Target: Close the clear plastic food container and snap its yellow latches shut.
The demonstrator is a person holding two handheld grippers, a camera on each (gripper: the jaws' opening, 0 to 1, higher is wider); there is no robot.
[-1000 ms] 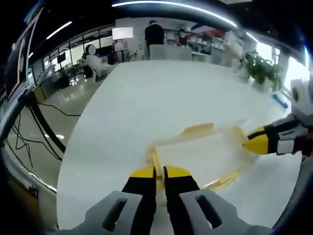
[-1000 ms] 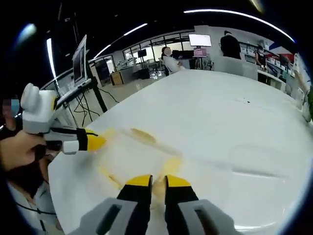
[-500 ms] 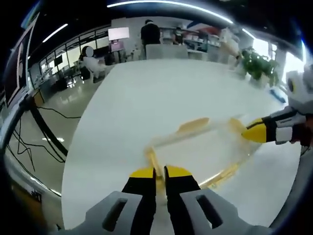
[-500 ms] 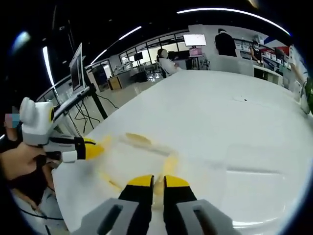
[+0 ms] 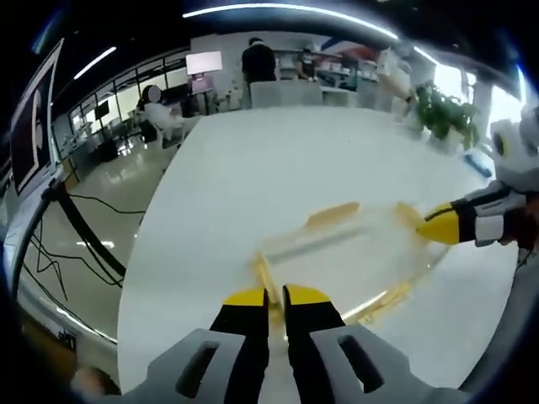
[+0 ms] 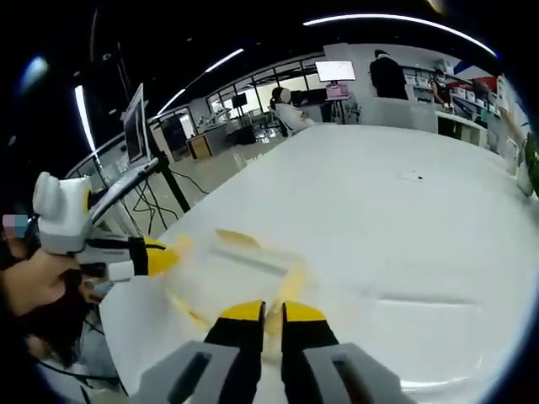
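The clear plastic food container [image 5: 341, 257] sits on the white table [image 5: 253, 160], looks light, slick and flexy. Left tongs [image 5: 276, 296] are clenched at its 6 o'clock yellow latch [image 5: 263, 273], right tongs [image 6: 264, 311] pinched at the opposite latch [image 6: 290, 286]; I'd press latches, not walls.

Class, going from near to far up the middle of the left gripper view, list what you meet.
Left hand-held gripper → clear container → its far yellow latch → bare white table → standing person.
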